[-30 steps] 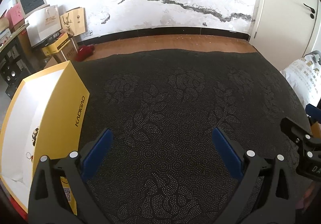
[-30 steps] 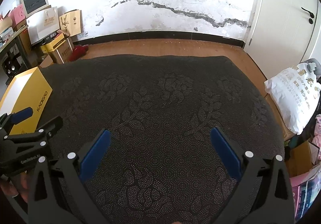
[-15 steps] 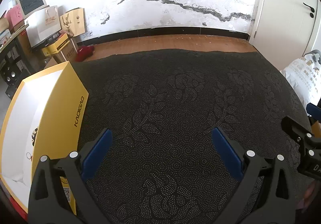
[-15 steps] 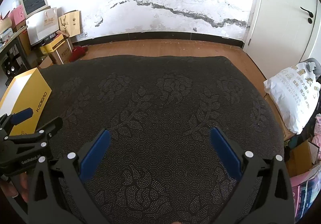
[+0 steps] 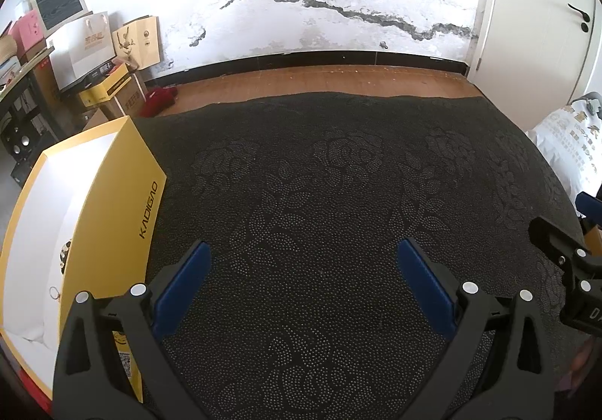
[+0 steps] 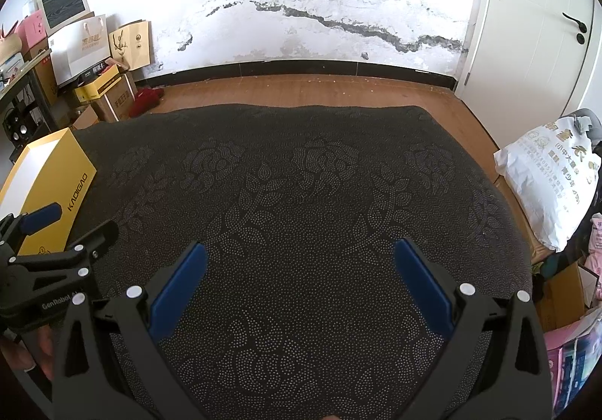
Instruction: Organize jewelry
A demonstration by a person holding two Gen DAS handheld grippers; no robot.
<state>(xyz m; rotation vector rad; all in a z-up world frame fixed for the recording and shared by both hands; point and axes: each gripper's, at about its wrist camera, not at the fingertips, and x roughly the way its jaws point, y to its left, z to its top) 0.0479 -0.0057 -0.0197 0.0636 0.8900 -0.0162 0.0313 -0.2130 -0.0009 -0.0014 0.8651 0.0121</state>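
Note:
A yellow open box with a white inside stands on the left of a dark patterned cloth. Small jewelry pieces lie inside it; a thin ring shows near them. The box also shows in the right wrist view. My left gripper is open and empty over the cloth, just right of the box. My right gripper is open and empty over the cloth's middle. Each gripper shows at the edge of the other's view.
The cloth ends at a wooden floor before a cracked white wall. Boxes and paper bags are stacked at the far left. A white printed bag lies off the right edge, below a white door.
Both views have shifted very slightly; the grippers stay open and empty over the cloth.

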